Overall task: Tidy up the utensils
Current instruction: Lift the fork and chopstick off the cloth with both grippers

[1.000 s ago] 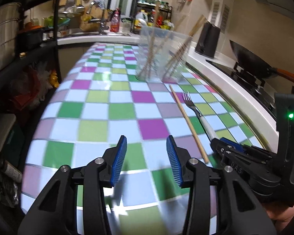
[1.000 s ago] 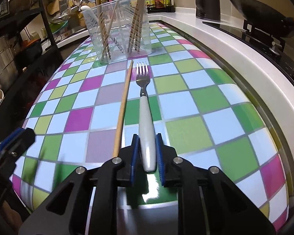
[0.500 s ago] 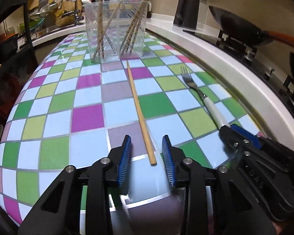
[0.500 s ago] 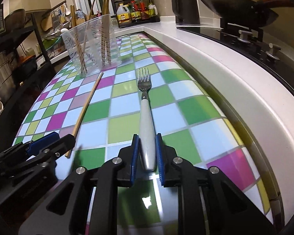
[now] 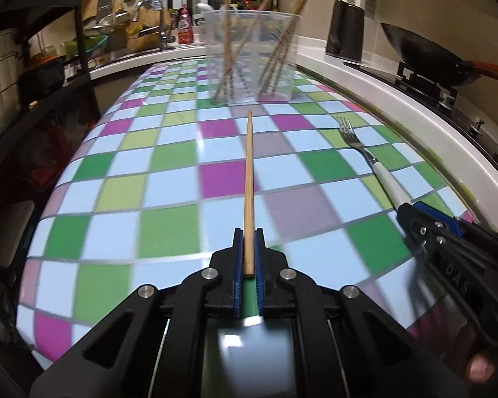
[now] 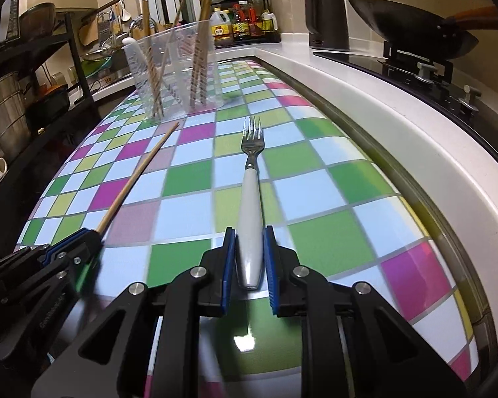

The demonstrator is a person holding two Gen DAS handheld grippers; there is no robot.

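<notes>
On the checkered desk [image 5: 169, 199], the left gripper [image 5: 248, 252] has its jaws closed on the near end of a wooden chopstick [image 5: 249, 179], which points toward the clear plastic holder [image 5: 252, 59] (more chopsticks stand inside). To its right, the right gripper [image 6: 249, 262] clamps the white handle of a fork [image 6: 250, 205], tines aimed away, beside the white counter edge [image 6: 415, 126].

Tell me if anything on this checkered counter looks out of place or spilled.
Nothing spilled or damaged. Only two utensils are outside the clear holder: a single chopstick clamped in the left gripper, and a white-handled fork between the right gripper's pads.
</notes>
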